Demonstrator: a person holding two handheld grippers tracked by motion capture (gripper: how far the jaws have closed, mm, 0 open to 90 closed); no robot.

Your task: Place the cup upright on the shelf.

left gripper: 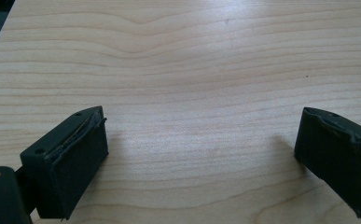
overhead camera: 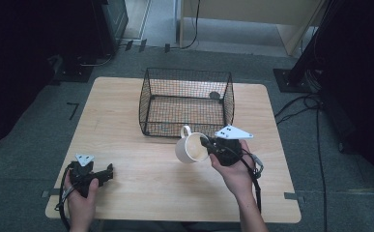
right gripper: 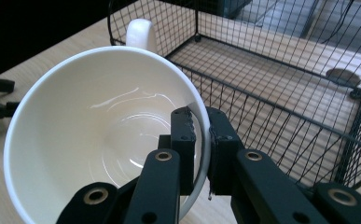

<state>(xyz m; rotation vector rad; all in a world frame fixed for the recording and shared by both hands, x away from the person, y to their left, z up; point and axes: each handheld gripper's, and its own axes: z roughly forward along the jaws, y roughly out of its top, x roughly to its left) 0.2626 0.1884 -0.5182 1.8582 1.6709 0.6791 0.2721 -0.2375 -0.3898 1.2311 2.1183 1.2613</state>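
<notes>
Gripping the round white ceramic mug [right gripper: 99, 140] by its rim, my right tool [right gripper: 200, 135] is clamped tight and holds it tipped just in front of the black wire basket [overhead camera: 187, 101]. My left tool [left gripper: 201, 149] rests wide open on the light wooden surface [overhead camera: 126, 159], nothing in it.

Pale wooden table [overhead camera: 126, 145], black wire basket [overhead camera: 187, 101] at its far middle.

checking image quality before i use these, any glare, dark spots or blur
High view: dim overall, corners near black, table evenly lit. Right gripper view: white glare streaks inside the cup, sharp mesh on the basket, black top left. Left gripper view: soft sheen on the wood, faint shadows beside each pad of the left claw.
</notes>
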